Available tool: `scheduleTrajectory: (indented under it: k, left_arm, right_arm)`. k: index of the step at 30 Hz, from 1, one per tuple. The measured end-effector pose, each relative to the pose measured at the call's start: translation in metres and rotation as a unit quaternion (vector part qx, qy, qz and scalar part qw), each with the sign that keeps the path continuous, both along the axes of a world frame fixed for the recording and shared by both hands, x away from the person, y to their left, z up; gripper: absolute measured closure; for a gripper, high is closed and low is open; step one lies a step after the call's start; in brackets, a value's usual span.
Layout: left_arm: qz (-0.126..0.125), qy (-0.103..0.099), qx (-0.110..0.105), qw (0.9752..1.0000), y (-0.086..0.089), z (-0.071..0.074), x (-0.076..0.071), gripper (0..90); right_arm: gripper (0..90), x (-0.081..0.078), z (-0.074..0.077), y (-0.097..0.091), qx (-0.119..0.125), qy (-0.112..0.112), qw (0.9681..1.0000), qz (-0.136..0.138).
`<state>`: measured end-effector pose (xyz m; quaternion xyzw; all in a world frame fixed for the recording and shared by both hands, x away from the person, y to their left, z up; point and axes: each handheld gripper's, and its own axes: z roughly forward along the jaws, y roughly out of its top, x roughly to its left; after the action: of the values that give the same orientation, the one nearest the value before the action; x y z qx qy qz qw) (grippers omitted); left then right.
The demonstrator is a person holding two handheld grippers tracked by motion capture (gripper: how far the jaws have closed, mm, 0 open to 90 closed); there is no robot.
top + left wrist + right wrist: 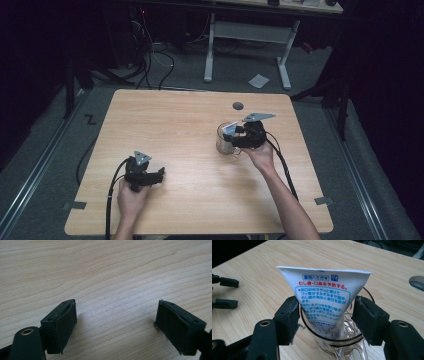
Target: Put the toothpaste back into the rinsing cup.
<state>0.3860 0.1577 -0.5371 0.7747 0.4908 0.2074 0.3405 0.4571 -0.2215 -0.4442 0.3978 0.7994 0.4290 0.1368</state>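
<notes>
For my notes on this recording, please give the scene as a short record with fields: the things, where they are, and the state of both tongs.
work surface: wooden table
container: clear glass mug, upright
content: white toothpaste tube stands in the mug, crimped end up
right tongs: jaws either side of the tube, pads apart from it
left tongs: open over bare wood, nothing between jaws
table detail: grey round cap near far edge
</notes>
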Motion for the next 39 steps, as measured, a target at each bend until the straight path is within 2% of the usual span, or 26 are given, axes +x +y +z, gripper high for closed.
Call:
scheduleTrajectory:
  k: [9,18,39]
  left_arm:
    - [0.0,0.0,0.0,1.0,0.0,0.0,0.0,17.5]
    - [0.0,0.0,0.0,1.0,0.0,0.0,0.0,17.5]
    - [0.0,0.0,0.0,1.0,0.0,0.0,0.0,17.5]
  right_arm:
    - [37.6,-0.009,0.009,-0.006,0.012,-0.021,0.9997,-0.003]
    - [38.5,-0.017,0.011,-0.014,0.014,-0.032,0.9993,-0.012]
    - [40.0,-0.035,0.015,-0.04,0.037,-0.043,0.9975,-0.041]
